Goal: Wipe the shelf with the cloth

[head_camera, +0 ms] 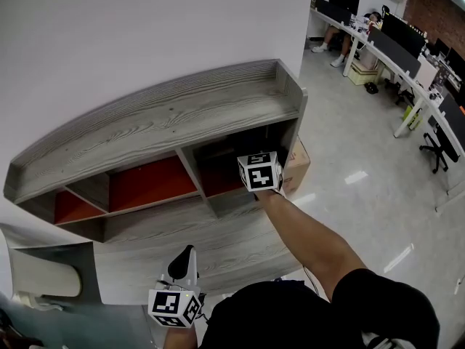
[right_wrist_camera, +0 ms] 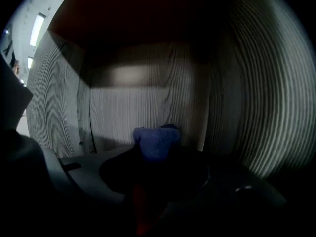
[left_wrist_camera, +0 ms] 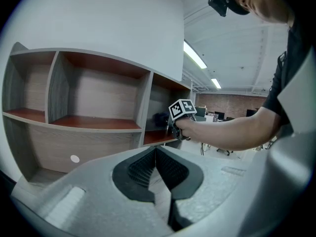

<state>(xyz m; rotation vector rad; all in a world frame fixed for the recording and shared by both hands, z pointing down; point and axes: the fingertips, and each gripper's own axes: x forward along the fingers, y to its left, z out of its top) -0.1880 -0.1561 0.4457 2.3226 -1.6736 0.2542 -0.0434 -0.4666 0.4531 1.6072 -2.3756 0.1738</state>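
Right claw [right_wrist_camera: 154, 164] clamps the blue cloth [right_wrist_camera: 156, 141] inside the shelf [head_camera: 167, 122]; left claw [left_wrist_camera: 156, 156] closed, empty.

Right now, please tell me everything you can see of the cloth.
The cloth is blue, soft-looking and bunched into a wad. The right gripper pinches it at the jaw tips. It sits inside the dark right compartment of the shelf, close to the grey wood back wall; whether it touches the wood I cannot tell.
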